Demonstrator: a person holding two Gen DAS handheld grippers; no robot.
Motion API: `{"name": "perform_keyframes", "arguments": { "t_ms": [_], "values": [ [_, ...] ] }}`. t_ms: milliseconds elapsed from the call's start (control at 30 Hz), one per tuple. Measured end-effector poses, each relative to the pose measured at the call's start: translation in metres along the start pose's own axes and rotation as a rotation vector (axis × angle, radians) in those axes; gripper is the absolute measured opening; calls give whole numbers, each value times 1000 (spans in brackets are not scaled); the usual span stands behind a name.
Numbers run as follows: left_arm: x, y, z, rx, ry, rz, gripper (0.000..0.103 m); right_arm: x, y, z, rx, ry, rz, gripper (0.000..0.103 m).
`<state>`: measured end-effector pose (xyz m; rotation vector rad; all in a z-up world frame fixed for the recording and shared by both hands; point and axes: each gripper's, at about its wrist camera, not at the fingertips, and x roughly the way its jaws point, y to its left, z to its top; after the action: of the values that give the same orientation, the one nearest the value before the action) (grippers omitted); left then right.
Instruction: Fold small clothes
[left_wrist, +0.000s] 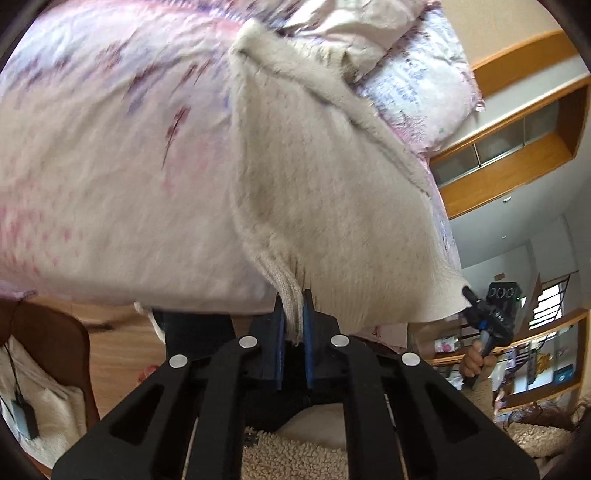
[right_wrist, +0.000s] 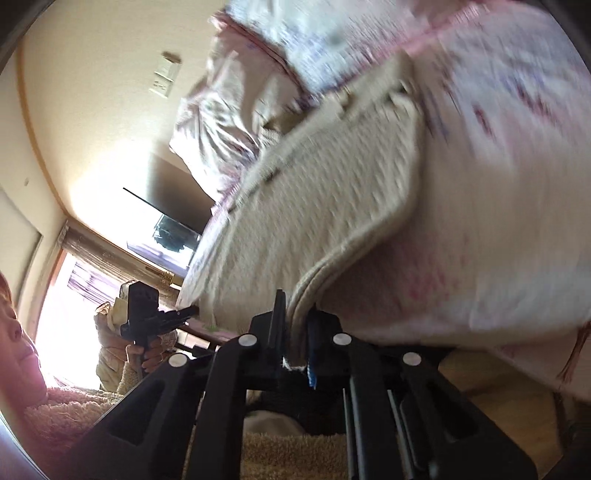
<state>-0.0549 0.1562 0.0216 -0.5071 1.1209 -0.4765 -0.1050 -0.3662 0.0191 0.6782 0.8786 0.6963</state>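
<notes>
While both grippers are pinching the sweater's ribbed hem, the garment is hanging between them and draping back onto the bed. Nearest the left wrist camera, the left gripper is clamping its 2 blue pads on a bunched fold of the cream knit sweater. At the other hem corner, the right gripper is pressing its jaws together on a doubled edge of the same sweater. Further out, the body of the sweater is lying on the floral quilt, with the collar end farthest away near the pillow.

Handling judgement: the knit is looking soft, light and stretchy, so it is likely sagging and stretching under tension. The ribbed hem corners are giving the firmest hold; loose single layers are likely slipping.
</notes>
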Motion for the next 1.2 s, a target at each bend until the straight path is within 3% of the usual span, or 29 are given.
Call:
{"name": "perform_keyframes", "arguments": {
  "t_ms": [100,267,400,567,833,1033,1200],
  "values": [
    [-15,-12,13,53,-75,27,7,-6,16,16,-57,-78,-16,9],
    [-38,-31,52,122,-239,92,7,-4,47,49,-194,-239,-165,9],
    [-39,-43,90,142,-322,124,7,3,68,72,-319,-361,-287,9],
    [-30,-48,137,154,-381,182,7,15,81,94,-404,-468,-376,9],
    [-4,-49,200,112,-413,199,7,47,78,134,-469,-500,-532,9],
    [22,-52,252,99,-460,225,7,78,56,181,-415,-489,-614,9],
    [57,-40,278,67,-437,232,7,104,27,206,-331,-425,-636,9]
  ]
}}
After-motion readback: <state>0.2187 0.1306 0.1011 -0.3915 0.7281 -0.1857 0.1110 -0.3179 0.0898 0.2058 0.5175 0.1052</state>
